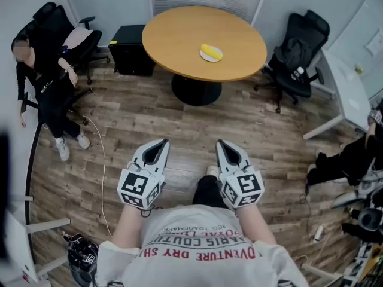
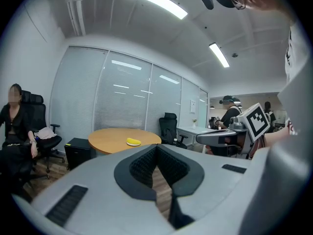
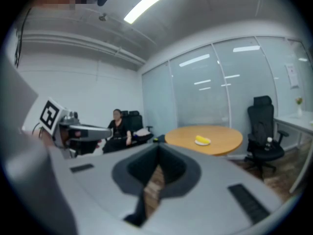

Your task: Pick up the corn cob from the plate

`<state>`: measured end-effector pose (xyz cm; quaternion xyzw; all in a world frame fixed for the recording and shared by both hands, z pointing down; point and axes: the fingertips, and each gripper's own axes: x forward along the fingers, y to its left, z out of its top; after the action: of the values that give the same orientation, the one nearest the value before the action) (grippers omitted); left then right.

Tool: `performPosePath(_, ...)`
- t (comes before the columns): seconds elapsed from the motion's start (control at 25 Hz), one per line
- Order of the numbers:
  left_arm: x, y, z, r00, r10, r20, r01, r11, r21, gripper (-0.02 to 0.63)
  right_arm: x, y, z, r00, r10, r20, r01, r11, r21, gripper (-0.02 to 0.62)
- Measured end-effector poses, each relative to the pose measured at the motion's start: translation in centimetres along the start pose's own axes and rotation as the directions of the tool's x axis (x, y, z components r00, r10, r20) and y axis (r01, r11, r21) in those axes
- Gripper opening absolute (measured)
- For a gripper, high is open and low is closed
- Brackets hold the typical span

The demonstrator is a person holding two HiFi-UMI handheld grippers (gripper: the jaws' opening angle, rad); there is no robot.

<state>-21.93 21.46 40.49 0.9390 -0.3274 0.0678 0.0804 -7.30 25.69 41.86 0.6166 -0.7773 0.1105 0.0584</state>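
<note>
Yellow corn cob (image 1: 210, 50) — flat on plate (image 1: 209, 58), long axis slanting up-left

We see a yellow corn cob (image 1: 210, 49) on a white plate (image 1: 209, 58), set on a worktop (image 1: 173, 37) of warm orange-tan wood. The floor (image 1: 149, 118) is grey-brown planking. The left gripper (image 1: 163, 142) and right gripper (image 1: 219, 142) are pale grey with black-lined fingers (image 1: 157, 153); each bears a white cube (image 1: 139, 187) patterned with black squares. Our shirt (image 1: 197, 244) is off-white with red lettering. The office chairs (image 1: 299, 46) are black.
</note>
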Motion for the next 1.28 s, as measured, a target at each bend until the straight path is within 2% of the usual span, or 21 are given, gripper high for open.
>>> performPosePath(0.2,6.2,0.5,1.4,0.998,0.061,0.007,-0.061,0.998,0.014,0.035,4.4,-5.5,1.4,0.998,0.065,0.001,-0.064,0.996,-0.06,0.025)
performPosePath(0.44,16.1,0.6,3.7,0.993,0.121,0.015,-0.121,0.993,0.005,0.035,9.5,-14.9,4.4,0.991,0.135,-0.005,-0.135,0.989,-0.055,0.025)
performPosePath(0.64,23.6,-0.2,5.8,0.989,0.144,0.033,-0.146,0.989,0.035,0.035,13.0,-21.8,6.0,0.984,0.178,-0.021,-0.179,0.981,-0.071,0.025)
performPosePath(0.84,28.6,0.3,6.1,0.984,0.174,0.028,-0.174,0.985,0.0,0.035,16.2,-26.1,6.6,0.976,0.213,-0.038,-0.215,0.975,-0.065,0.025)
performPosePath(1.04,31.9,2.1,5.8,0.982,0.189,-0.004,-0.189,0.982,-0.007,0.035,19.1,-28.4,6.5,0.973,0.222,-0.059,-0.225,0.974,-0.035,0.025)
performPosePath(1.28,36.9,6.0,5.5,0.988,0.155,-0.026,-0.155,0.988,-0.008,0.035,24.2,-30.4,6.5,0.976,0.202,-0.084,-0.206,0.978,-0.032,0.025)
